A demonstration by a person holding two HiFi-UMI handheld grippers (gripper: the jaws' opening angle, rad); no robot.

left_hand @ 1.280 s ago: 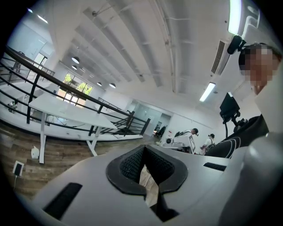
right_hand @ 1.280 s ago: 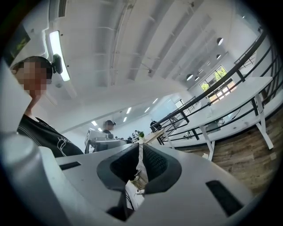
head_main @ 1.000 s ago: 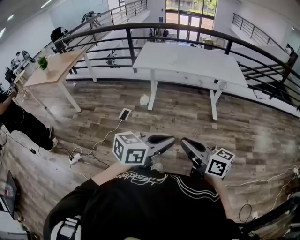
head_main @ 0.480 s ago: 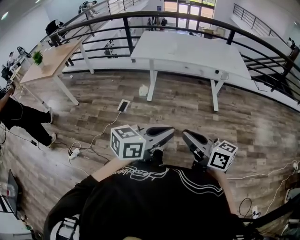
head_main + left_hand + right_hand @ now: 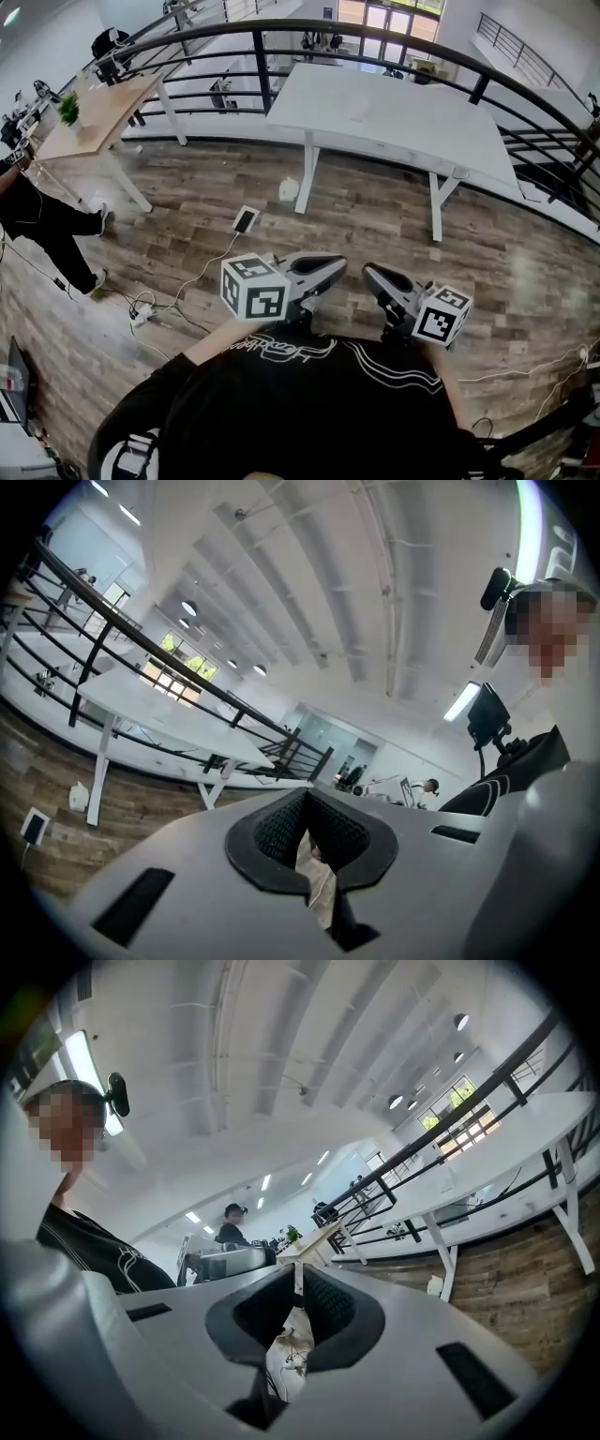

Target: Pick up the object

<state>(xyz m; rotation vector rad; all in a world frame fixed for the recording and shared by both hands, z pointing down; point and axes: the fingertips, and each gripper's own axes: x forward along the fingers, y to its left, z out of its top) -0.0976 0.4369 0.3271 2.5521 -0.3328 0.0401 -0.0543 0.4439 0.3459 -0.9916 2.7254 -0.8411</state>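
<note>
The left hand-held gripper (image 5: 339, 265) and the right hand-held gripper (image 5: 368, 272) are held close to a black shirt (image 5: 309, 412), over a floor (image 5: 375, 225) of brown wood planks. Both are squeezed tight. The dark, bumpy pads (image 5: 279, 827) of each are pressed together at the tips, and nothing is pinched between them. Each one is smooth and grey, with a cube (image 5: 255, 289) of black and white squares at the back.

Which thing is meant to be picked up cannot be told. A small white jug (image 5: 289, 190) is seen on the floor, just beside a leg of the long white tabletop (image 5: 394, 112). A flat white square (image 5: 246, 220) with a cord is laid near it. A curved black rail (image 5: 262, 70) is seen behind.
</note>
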